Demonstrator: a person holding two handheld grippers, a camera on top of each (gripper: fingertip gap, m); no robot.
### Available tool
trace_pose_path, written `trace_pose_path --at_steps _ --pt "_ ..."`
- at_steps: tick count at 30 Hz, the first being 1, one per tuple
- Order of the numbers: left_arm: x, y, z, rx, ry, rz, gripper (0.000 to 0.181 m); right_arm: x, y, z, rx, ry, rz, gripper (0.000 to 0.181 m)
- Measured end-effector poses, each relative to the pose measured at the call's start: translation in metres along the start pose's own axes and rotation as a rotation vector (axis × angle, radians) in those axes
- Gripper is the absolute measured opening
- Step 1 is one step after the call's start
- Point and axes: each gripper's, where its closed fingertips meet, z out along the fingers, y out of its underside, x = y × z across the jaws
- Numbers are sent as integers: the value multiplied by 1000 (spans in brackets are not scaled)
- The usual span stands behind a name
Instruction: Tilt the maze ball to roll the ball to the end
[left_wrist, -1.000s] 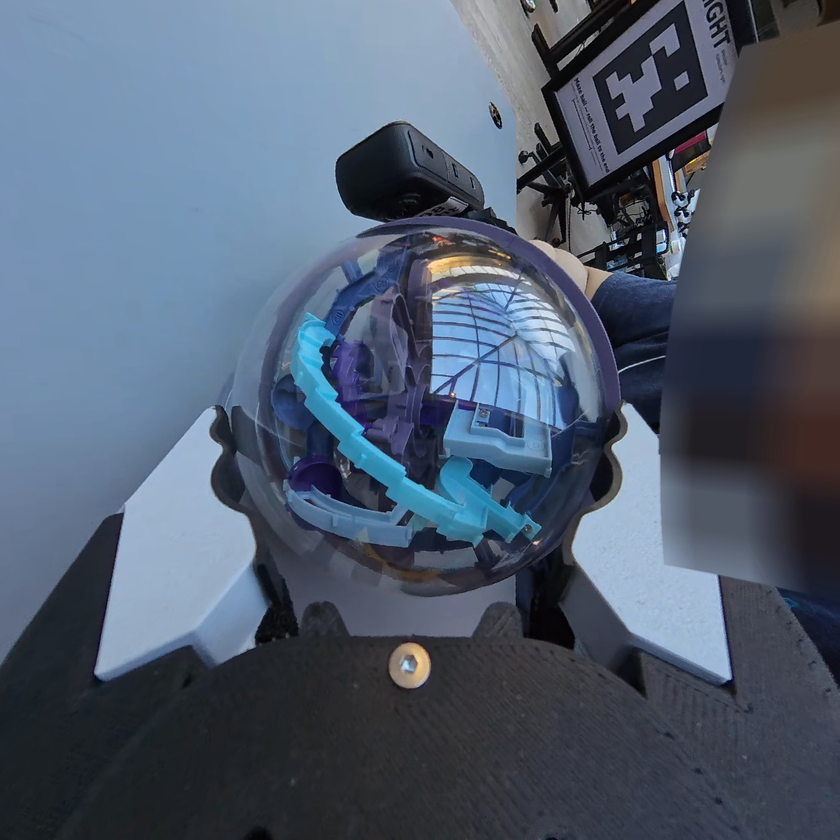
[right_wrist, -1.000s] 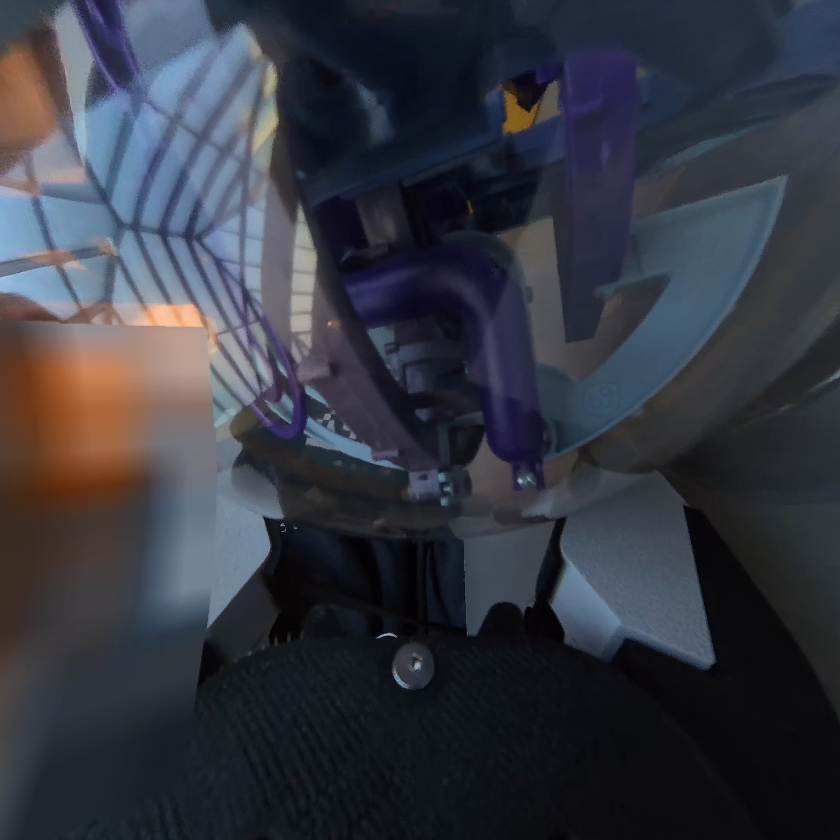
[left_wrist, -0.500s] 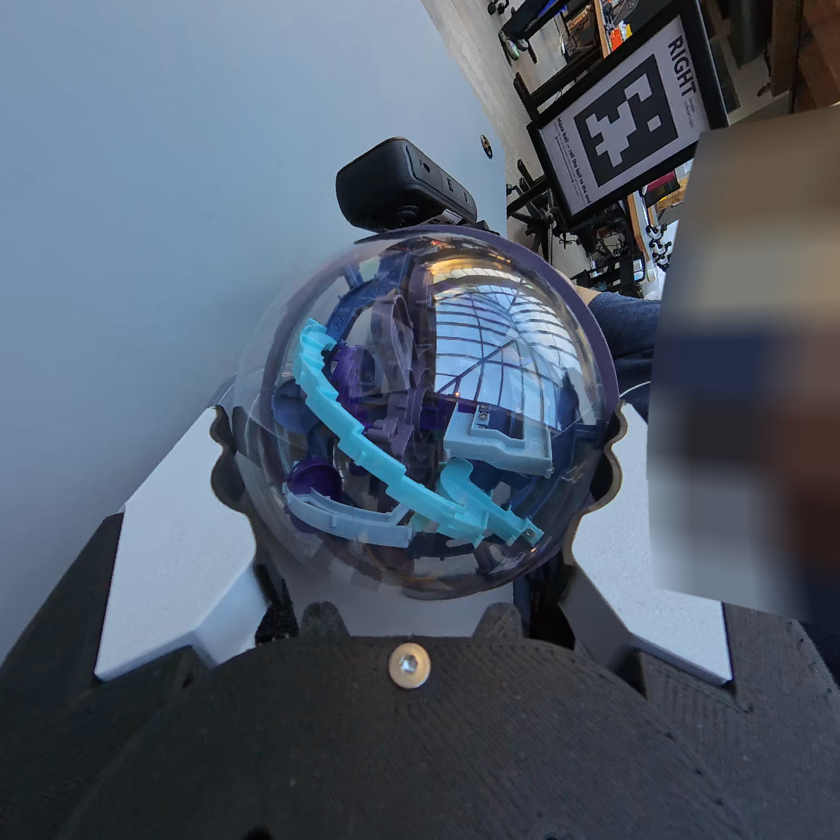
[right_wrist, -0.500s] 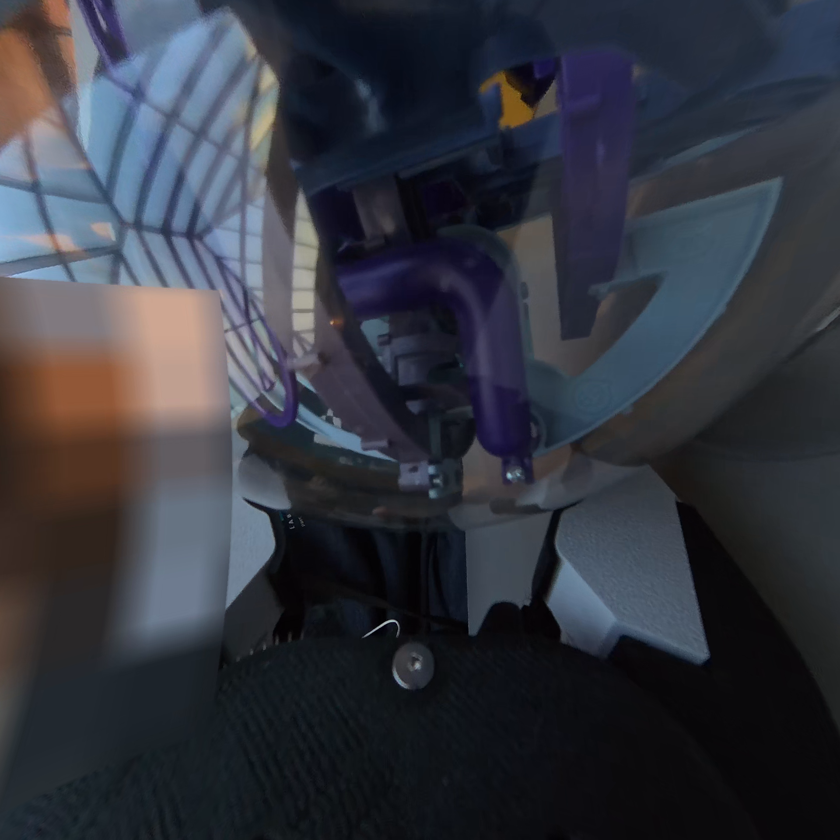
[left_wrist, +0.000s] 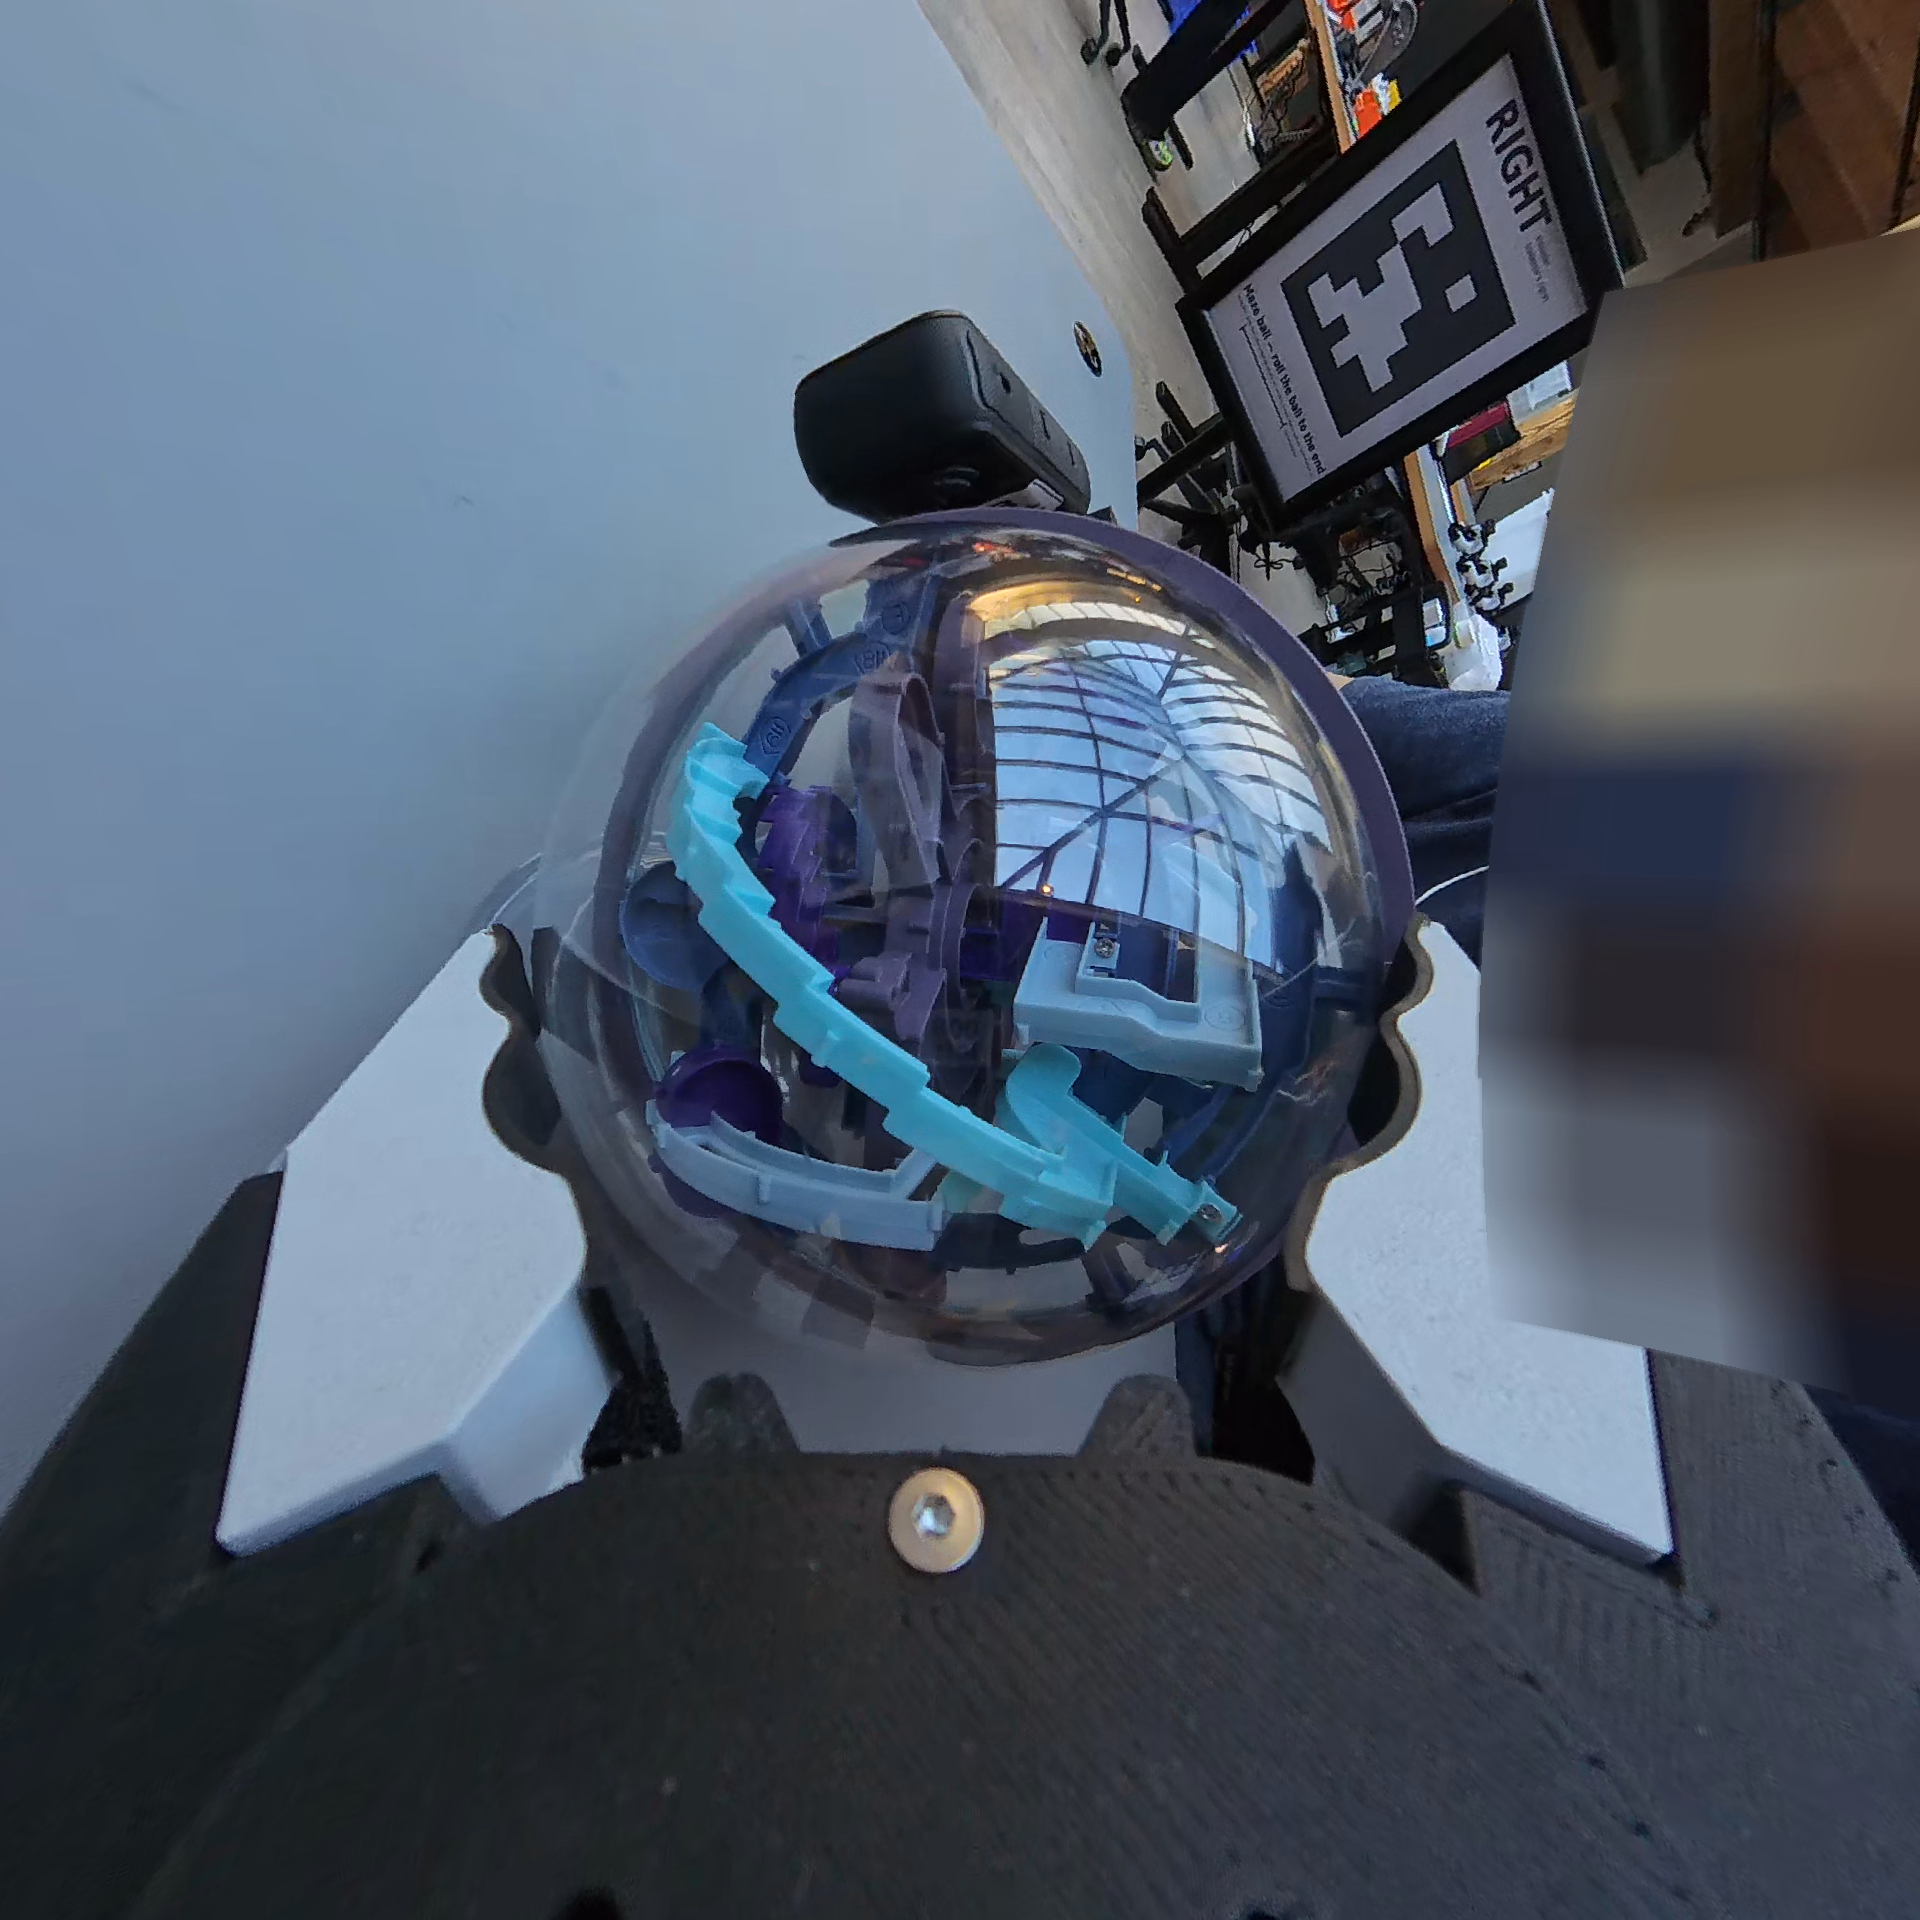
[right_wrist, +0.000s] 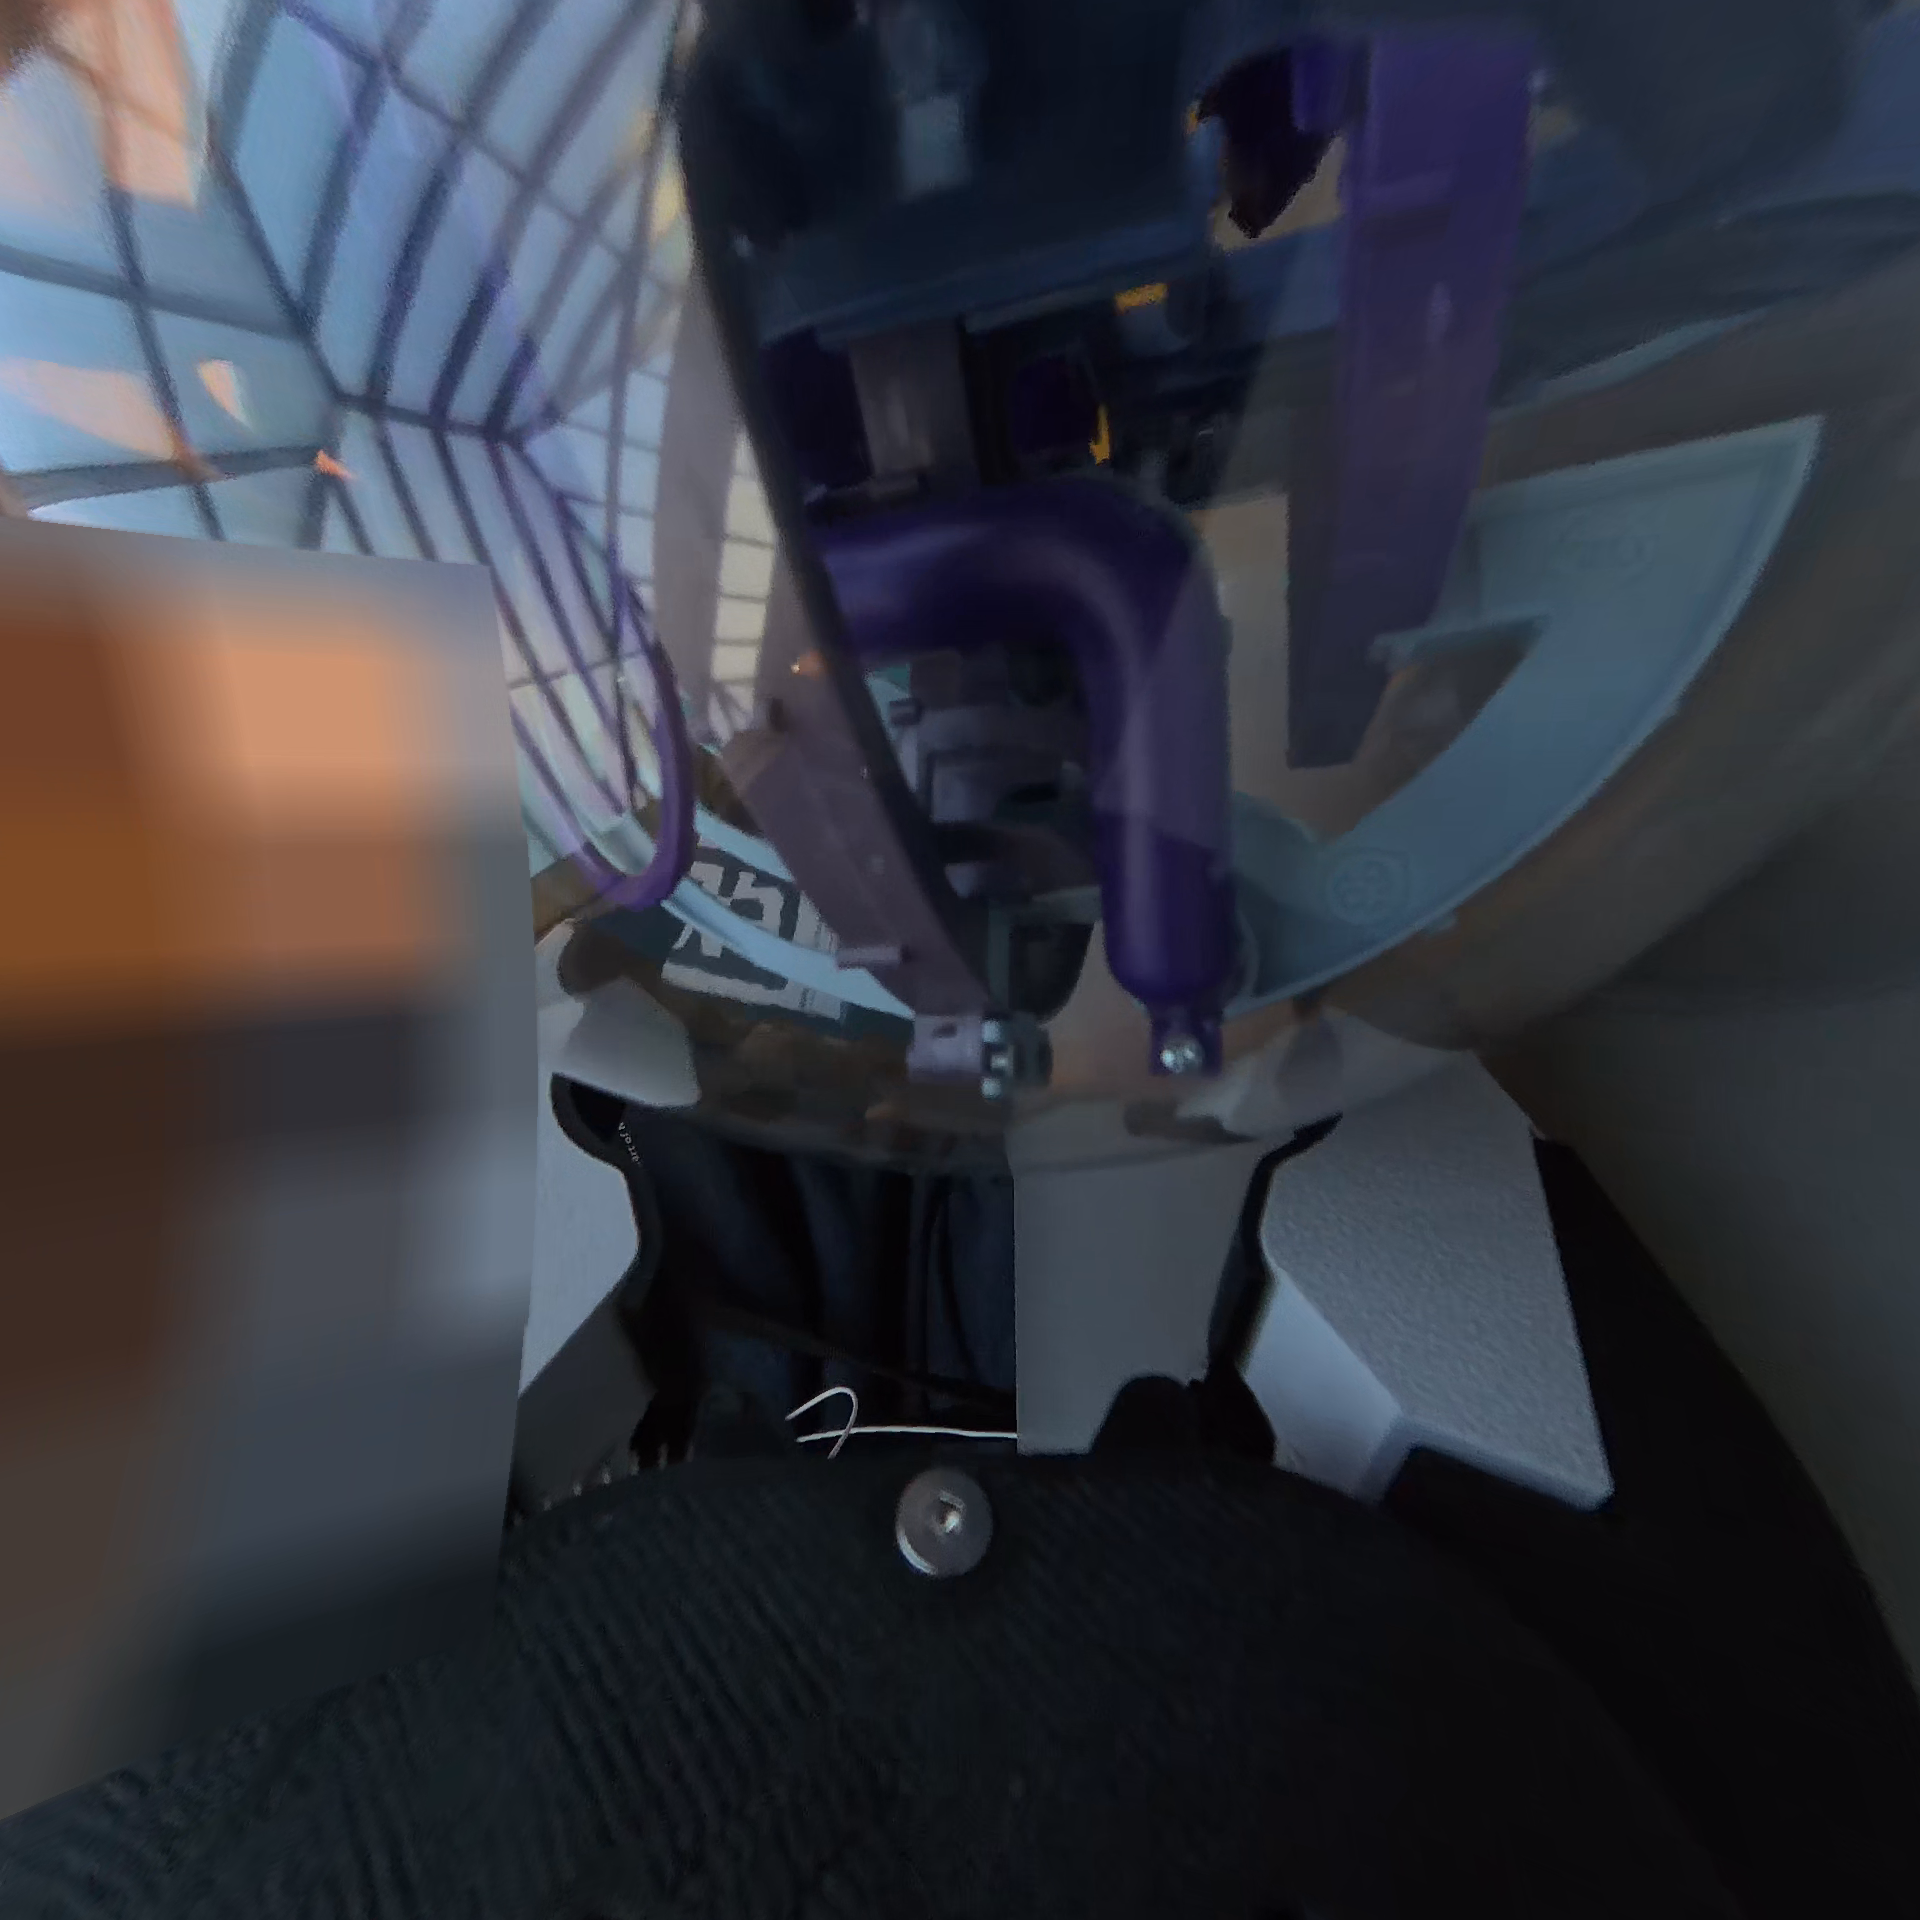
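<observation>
**Maze ball: held between both grippers**

Left wrist view: we list the maze ball (left_wrist: 977, 935), a clear sphere with turquoise track (left_wrist: 883, 1029), dead ahead of our left gripper (left_wrist: 951, 1049), cradled between both notched fingers (left_wrist: 520, 1049), clenched on it. The right gripper's camera (left_wrist: 935, 416) sits just beyond.

Right wrist view: maze ball (right_wrist: 1039, 623) pressed close, filling the far field; right gripper (right_wrist: 977, 1132) meets its lower shell, so both arms are equally near. Its closure we cannot tell. Inner ball unseen.
</observation>
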Motion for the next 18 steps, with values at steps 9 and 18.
trace_pose_path --at_steps 9,18 --pt "2 -1 -2 36 -14 28 153 -2 2 0 9 -11 -10 135" --pt "16 -12 -25 135 -17 80 146 -1 3 -2 22 22 -43 139"
